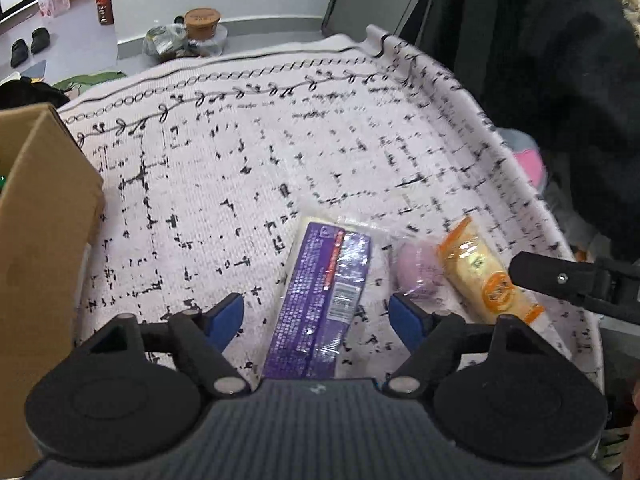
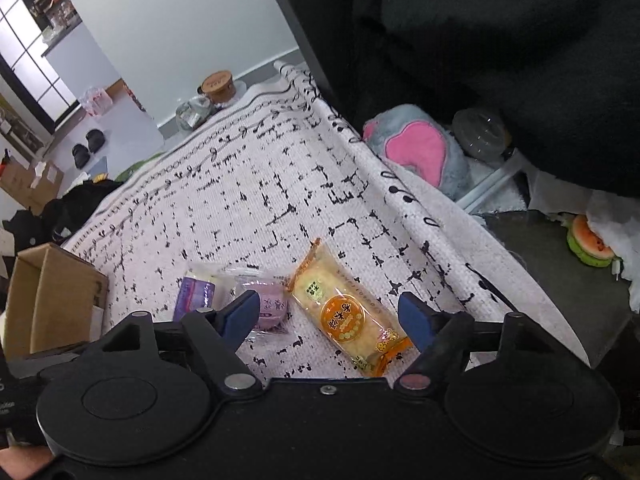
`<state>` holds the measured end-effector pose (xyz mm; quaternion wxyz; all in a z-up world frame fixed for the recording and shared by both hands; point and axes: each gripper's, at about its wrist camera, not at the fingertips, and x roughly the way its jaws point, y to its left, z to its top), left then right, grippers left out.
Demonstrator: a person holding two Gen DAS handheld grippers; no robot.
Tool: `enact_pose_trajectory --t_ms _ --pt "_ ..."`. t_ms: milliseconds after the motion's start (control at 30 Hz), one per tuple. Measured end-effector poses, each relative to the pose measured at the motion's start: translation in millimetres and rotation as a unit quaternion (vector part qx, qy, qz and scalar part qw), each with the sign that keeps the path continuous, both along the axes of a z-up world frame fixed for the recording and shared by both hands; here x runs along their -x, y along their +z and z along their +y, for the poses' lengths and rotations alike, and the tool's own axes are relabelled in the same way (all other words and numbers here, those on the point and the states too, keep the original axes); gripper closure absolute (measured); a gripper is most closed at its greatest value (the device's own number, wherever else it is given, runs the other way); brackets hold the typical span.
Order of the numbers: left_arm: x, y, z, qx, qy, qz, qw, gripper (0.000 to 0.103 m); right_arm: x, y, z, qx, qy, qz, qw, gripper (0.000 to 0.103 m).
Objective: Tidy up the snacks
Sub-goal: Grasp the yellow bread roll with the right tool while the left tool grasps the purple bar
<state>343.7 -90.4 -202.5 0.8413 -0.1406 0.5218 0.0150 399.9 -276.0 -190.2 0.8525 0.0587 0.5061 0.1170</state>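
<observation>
Three snacks lie on a white patterned rug (image 1: pixel 248 168). A long purple packet (image 1: pixel 320 296) lies between the blue pads of my open left gripper (image 1: pixel 318 316), untouched. Right of it lie a round purple wrapped cake (image 1: pixel 418 272) and an orange-and-yellow packet (image 1: pixel 484 276). In the right wrist view my open right gripper (image 2: pixel 330 316) hovers just above the orange packet (image 2: pixel 344 312), with the round cake (image 2: pixel 268 308) by its left pad and the purple packet (image 2: pixel 194 294) further left. The right gripper's black finger (image 1: pixel 560 278) shows at the left view's right edge.
An open cardboard box (image 1: pixel 36 240) stands at the rug's left edge, also in the right wrist view (image 2: pixel 52 300). A grey-and-pink plush (image 2: pixel 420 152), a clear lid and dark clothing lie right of the rug. Jars and a bottle (image 1: pixel 104 0) stand beyond the far edge.
</observation>
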Motion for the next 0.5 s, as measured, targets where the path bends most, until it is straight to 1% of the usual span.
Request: enact_pose_trajectory --t_ms 67,133,167,200,233,333,500 --pt "-2 -7 1 0.0 0.005 0.012 0.9999 0.037 -2 -3 2 0.006 0.003 0.002 1.0 0.033" --pt "-4 -13 4 0.003 0.009 0.023 0.9997 0.049 -6 -6 3 0.009 0.004 0.004 1.0 0.035" --pt "-4 -14 5 0.003 0.01 0.023 0.9997 0.053 -9 -7 4 0.01 0.005 0.005 1.0 0.035" --pt "-4 -14 5 0.0 0.01 0.023 0.9997 0.06 -11 -8 6 0.011 0.007 0.003 1.0 0.035" --pt "-4 -14 5 -0.003 0.01 0.023 0.9997 0.064 -14 -9 9 0.014 0.01 0.001 1.0 0.035" --pt "-5 -12 10 0.001 0.014 0.023 0.9996 0.069 -20 -12 15 0.021 0.019 0.003 1.0 0.035" --pt "0 -3 22 -0.001 0.029 0.016 0.9994 0.072 -22 -21 18 0.036 0.034 0.021 0.999 0.035"
